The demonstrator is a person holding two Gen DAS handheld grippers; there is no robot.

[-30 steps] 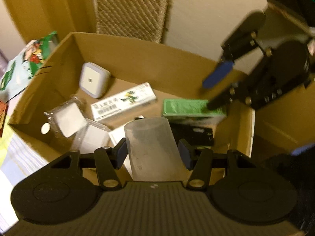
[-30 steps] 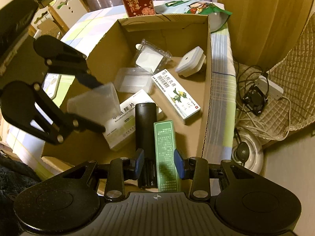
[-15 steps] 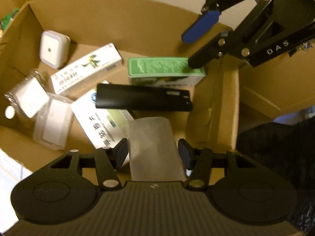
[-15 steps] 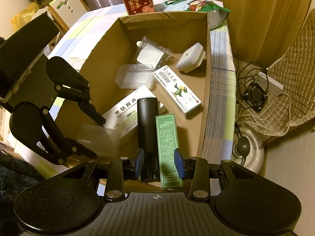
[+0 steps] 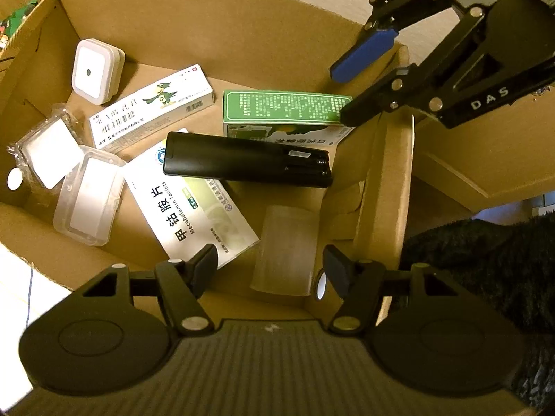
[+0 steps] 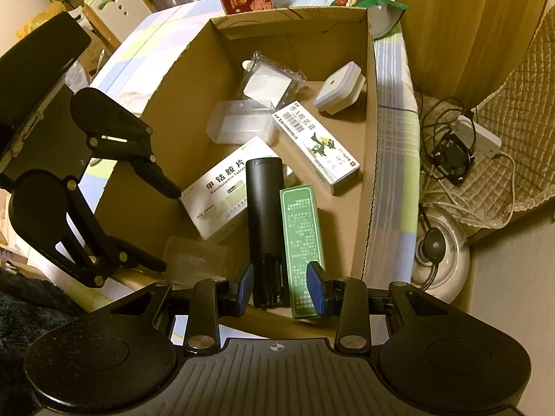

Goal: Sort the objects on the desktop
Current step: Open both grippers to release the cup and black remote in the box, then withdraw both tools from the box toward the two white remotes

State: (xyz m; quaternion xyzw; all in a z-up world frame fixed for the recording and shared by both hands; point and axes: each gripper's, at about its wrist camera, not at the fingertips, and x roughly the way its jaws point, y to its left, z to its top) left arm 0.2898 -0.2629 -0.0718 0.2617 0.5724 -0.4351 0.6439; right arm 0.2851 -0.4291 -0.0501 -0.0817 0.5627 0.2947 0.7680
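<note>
Frosted cup (image 5: pixel 284 249) dropped from left gripper (image 5: pixel 270 270) into cardboard box (image 5: pixel 208 34), jaws open; right gripper (image 6: pixel 281 287) jaws open astride green carton (image 6: pixel 301 228); sorted.

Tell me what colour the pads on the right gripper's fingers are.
Blue. The right gripper's finger pads show best in the left wrist view.

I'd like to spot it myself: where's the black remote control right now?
The black remote lies inside the cardboard box, beside the green box and partly atop a white medicine box.
</note>
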